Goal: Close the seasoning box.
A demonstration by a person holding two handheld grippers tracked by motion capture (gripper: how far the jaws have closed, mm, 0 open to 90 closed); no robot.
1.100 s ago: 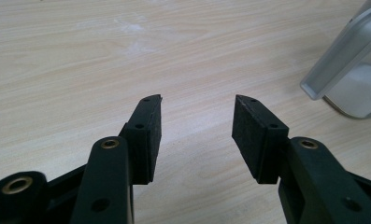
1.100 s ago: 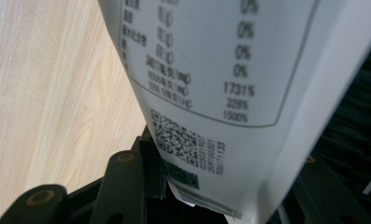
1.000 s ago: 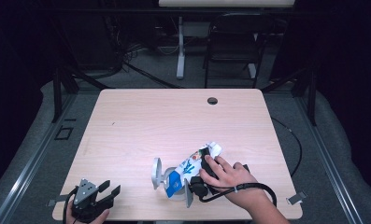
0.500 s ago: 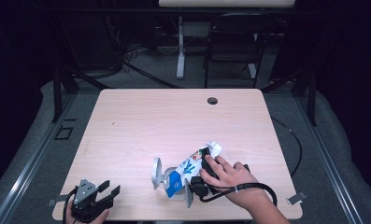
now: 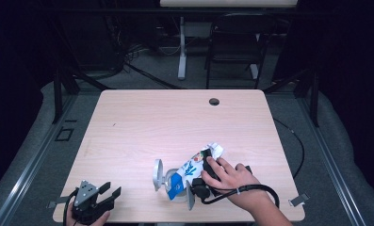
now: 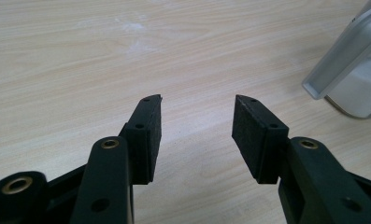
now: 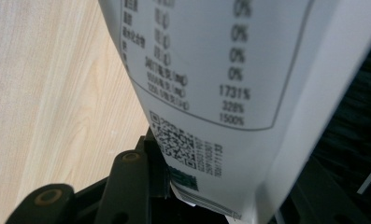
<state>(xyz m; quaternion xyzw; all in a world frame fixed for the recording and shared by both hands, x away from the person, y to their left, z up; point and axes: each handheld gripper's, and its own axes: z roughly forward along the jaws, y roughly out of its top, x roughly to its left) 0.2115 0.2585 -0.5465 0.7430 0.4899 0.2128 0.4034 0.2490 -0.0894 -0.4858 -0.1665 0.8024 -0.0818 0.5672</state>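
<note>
Next to nothing has changed over the last second: the right gripper (image 5: 194, 186) sits in the same spot near the table's (image 5: 142, 122) front edge, its jaws pinched on the white-and-blue pouch (image 5: 189, 169), which lies on its side just in front of the right hand (image 5: 227, 176). The right gripper view shows the pouch's printed panel (image 7: 206, 70) (a nutrition table and a QR code) pressed against the left jaw; the opposite jaw is mostly hidden behind the pouch. A metal stand (image 5: 157, 174) lies touching the pouch on the side toward the table's left corner, unmoved from the earlier frames. The left gripper (image 5: 97, 197) rests at the table's front left corner, well apart from the pouch, its jaws spread with bare wood between them (image 6: 197, 126); the stand's grey edge (image 6: 346, 60) shows farther off. The stillness suggests the grip is settled and a lift or reposition of the pouch likely comes next, the left gripper idle meanwhile.
</note>
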